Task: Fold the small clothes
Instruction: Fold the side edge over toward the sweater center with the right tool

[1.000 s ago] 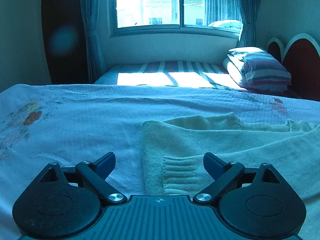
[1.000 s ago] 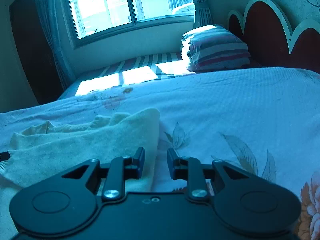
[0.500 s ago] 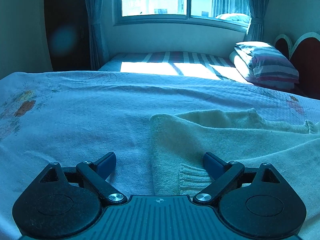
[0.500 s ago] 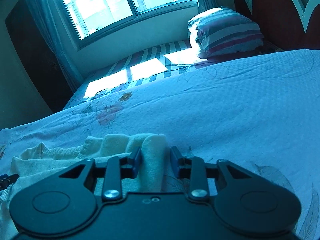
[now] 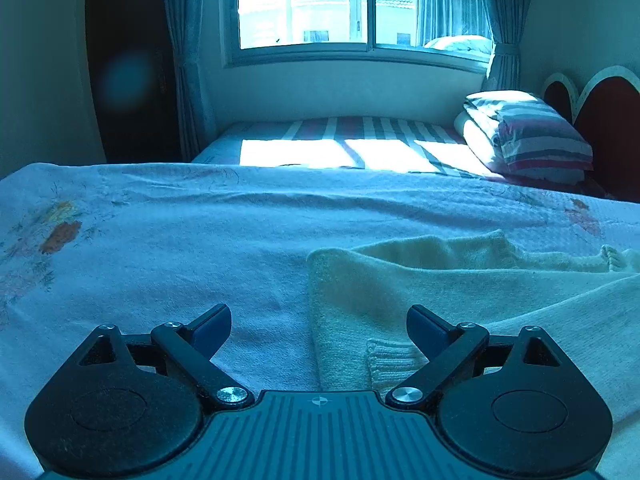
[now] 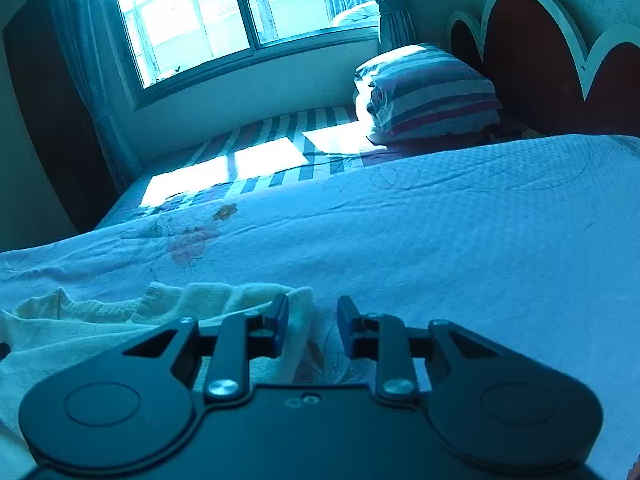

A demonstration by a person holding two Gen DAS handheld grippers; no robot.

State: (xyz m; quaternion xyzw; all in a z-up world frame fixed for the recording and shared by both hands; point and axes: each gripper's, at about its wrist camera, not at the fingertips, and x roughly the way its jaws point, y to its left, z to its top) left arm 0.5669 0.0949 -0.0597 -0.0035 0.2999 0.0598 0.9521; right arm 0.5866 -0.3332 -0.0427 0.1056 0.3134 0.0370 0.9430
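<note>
A cream knitted garment [image 5: 440, 280] lies flat on the pale flowered bedspread [image 5: 200, 248]. My left gripper [image 5: 319, 316] hovers wide open over the garment's left edge, and the ribbed cuff [image 5: 390, 360] lies just inside its right finger. In the right wrist view the same garment [image 6: 100, 328] spreads to the left. My right gripper [image 6: 313, 304] sits at the garment's right corner with its jaws opening. The folded cloth edge lies against the left finger, and the pads do not press on it.
A folded striped quilt [image 5: 532, 136] [image 6: 432, 92] rests at the far end by the scalloped red headboard [image 6: 532, 60]. Beyond the bedspread is a striped sheet in sunlight under the window [image 5: 360, 4]. Bare bedspread [image 6: 440, 232] stretches to the right of the garment.
The right gripper closed on the garment's right edge half a second ago, and its jaws have now parted off the cloth. In the left wrist view the garment drifted slightly right.
</note>
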